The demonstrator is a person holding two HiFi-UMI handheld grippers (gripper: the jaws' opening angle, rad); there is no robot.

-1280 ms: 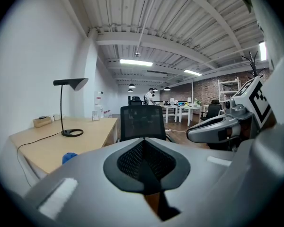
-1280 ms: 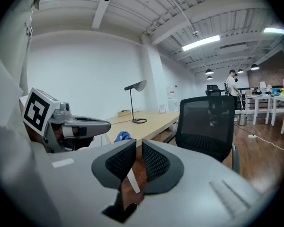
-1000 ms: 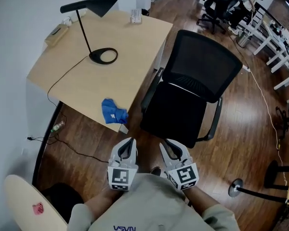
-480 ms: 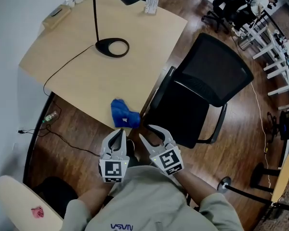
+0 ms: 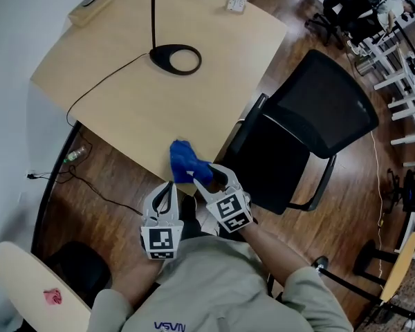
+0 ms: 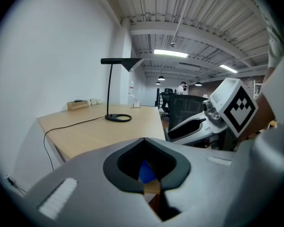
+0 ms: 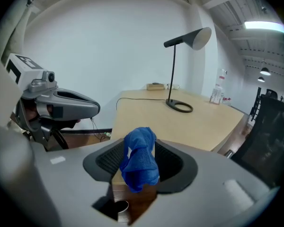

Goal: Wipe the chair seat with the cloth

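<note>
1. While the jaws of my right gripper (image 5: 211, 179) have just been opening wide, the crumpled blue cloth (image 5: 186, 162) sits between them, unpinched, at the near edge of the light wooden desk (image 5: 124, 102).
2. My left gripper (image 5: 168, 189), closed and empty, hangs farther off; the black office chair seat (image 5: 271, 170) lies to the right.

head view looks steeply down; all share cloth (image 5: 189, 163).

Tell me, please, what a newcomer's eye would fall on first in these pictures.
The bright blue cloth at the near corner of the pale wooden desk stands out first; it lies between the jaws of the right tongs, which have just been opening and do not grip it yet. Next comes the black office chair beside the desk, at the head view's right.
</note>
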